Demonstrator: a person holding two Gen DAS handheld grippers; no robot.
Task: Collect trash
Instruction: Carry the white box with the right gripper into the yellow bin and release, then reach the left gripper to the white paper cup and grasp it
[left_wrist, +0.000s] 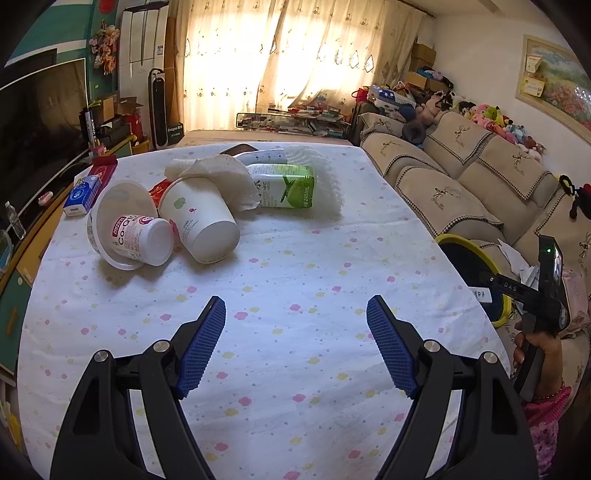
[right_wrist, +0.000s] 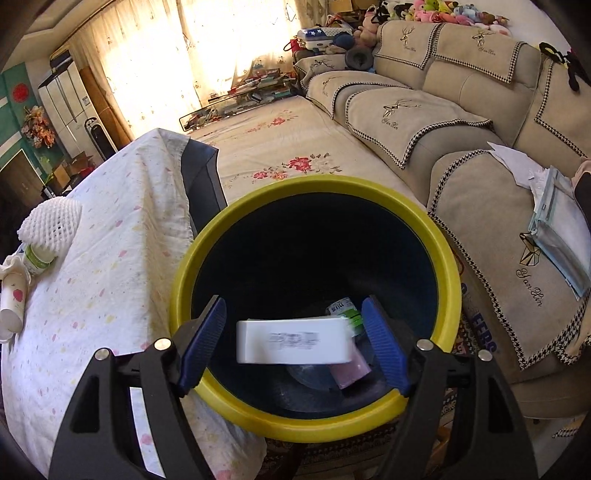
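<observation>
While both hands hold their tools tilted downward, the scene reads so:

Left hand pose: the left gripper (left_wrist: 295, 343) slants down over the white cloth-covered table with small pastel flower prints (left_wrist: 295, 258), its blue ribbed pads spread apart with only bare cloth between them.

Right hand pose: the right gripper (right_wrist: 295, 343) points down into the round black waste bin with a yellow rim (right_wrist: 314, 184); in the left wrist view the person's hand (left_wrist: 535, 343) grips its black handle to the right of the left tongs, beside the table edge.

Right tongs state: spread; the blurred white rectangular box (right_wrist: 295, 341) sits in the gap with clear space at both pads, neither pad pressing on it.

Bin contents: below the box lie a pale pink packet (right_wrist: 351, 369) and a green-and-white labelled item (right_wrist: 345, 308), near the right pad.

Trash on table: ahead and left of the left tongs, well apart, lie a white plastic bottle with pink lettering (left_wrist: 144, 240) resting in a white round lid or bowl (left_wrist: 107, 206), a white paper cup on its side (left_wrist: 199, 221), a crumpled white paper napkin (left_wrist: 218, 177), a green-and-white drink carton (left_wrist: 284, 186) and white foam netting (left_wrist: 325, 177).

Further left: a small blue-and-white tissue packet (left_wrist: 81, 197).
</observation>
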